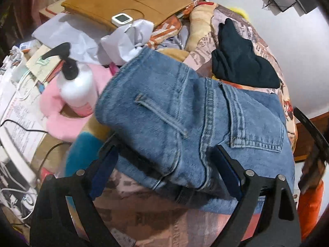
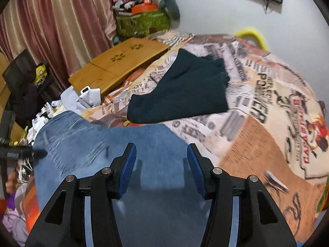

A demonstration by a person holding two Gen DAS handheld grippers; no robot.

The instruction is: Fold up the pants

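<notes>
The blue jeans [image 1: 185, 123] lay folded in a thick bundle on the printed bedspread [image 2: 257, 133], back pocket and rear seam facing up. In the left wrist view, the left gripper [image 1: 166, 154] was spread wide, its fingers [image 1: 228, 164] standing on either side of the near end of the bundle; the denim lay between them, but the pads did not press on it. In the right wrist view, the right gripper [image 2: 161, 158] was likewise released, both blue pads apart, positioned over a flat stretch of denim with no cloth pinched between them.

A dark folded garment [image 2: 181, 90] lay on the bedspread beyond the jeans, just apart from them. To the left of the jeans stood a white pump bottle [image 1: 75, 84] on a pink plush cushion [image 1: 59, 121]. A wooden lap desk [image 1: 131, 2] rested at the far side of the bed, with a small white clock [image 1: 122, 19] on its near edge and crumpled white paper [image 1: 125, 39] beside it. Striped curtains [image 2: 51, 24] hung behind.
</notes>
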